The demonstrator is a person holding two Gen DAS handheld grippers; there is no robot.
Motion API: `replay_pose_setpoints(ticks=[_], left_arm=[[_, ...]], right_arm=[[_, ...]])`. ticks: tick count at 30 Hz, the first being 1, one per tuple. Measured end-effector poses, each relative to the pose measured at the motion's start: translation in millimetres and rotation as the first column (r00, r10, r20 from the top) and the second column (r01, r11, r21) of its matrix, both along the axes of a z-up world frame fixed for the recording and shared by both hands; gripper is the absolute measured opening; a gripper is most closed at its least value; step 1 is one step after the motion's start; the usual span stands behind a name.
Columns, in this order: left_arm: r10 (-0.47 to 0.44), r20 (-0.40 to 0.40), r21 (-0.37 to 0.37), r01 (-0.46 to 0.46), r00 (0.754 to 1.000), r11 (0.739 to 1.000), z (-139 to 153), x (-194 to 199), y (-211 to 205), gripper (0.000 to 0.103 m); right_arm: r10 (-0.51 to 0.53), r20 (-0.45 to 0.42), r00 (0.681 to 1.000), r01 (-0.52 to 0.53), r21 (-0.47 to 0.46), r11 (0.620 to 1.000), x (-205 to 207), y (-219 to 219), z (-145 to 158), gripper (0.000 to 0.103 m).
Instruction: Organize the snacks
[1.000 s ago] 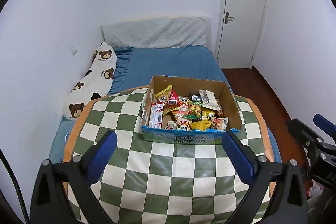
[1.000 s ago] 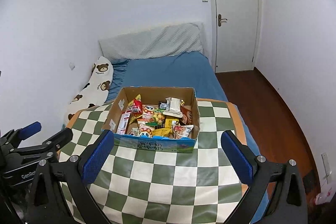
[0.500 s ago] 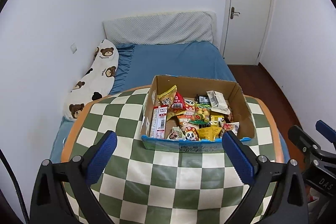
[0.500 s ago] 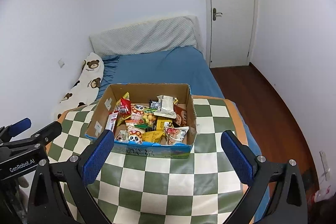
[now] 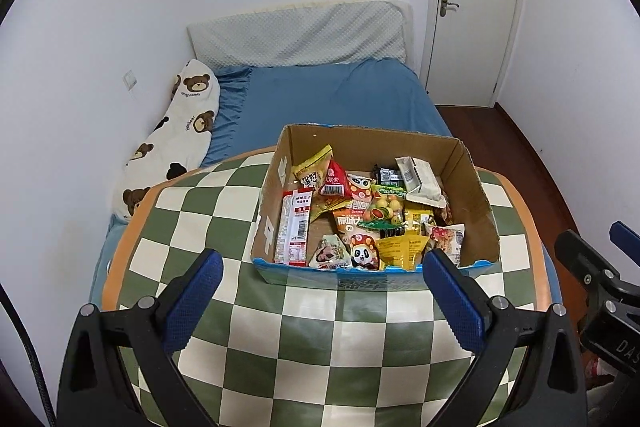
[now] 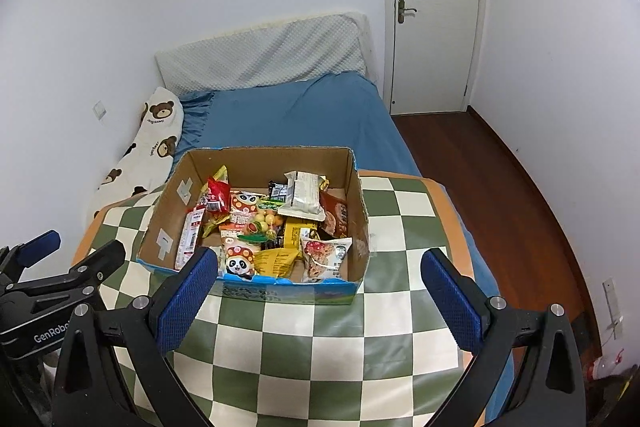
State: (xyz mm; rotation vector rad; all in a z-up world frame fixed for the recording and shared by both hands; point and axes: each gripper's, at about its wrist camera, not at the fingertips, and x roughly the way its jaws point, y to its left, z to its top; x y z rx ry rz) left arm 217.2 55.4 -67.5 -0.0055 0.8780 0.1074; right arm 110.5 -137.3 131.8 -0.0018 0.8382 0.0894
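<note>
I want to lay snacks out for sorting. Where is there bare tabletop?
The checkered table is bare between the cardboard box and both grippers, plus left of the box toward the bear pillow and right of it. Inside the box, snacks are crowded.

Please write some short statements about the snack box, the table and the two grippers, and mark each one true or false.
1. The open brown cardboard box stands on the green and cream checkered table. True.
2. The left gripper is shut on a snack packet. False: its jaws are wide open and hold nothing.
3. A packet with a panda face lies near the front wall of the box. True.
4. The box is empty. False: it is full of mixed snack packets.
5. The right gripper is open and short of the box. True.
6. The white door is open. False: it is closed.
</note>
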Motion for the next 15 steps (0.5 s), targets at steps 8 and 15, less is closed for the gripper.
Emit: replay_pose_setpoints(ticks=[8,15], left_arm=[[0.003,0.0,0.002,-0.003,1.0,1.0,-1.4,0.5,1.4,0.102],[0.007,-0.002,0.001,-0.007,1.0,1.0,-2.6,0.1,3.1,0.103]], right_arm=[[-0.001,-0.015,1.0,0.001,-0.007,1.0,6.2,0.9,-8.9,0.103],[-0.001,-0.019,1.0,0.001,-0.011,1.0,7.5,1.9,-11.2,0.103]])
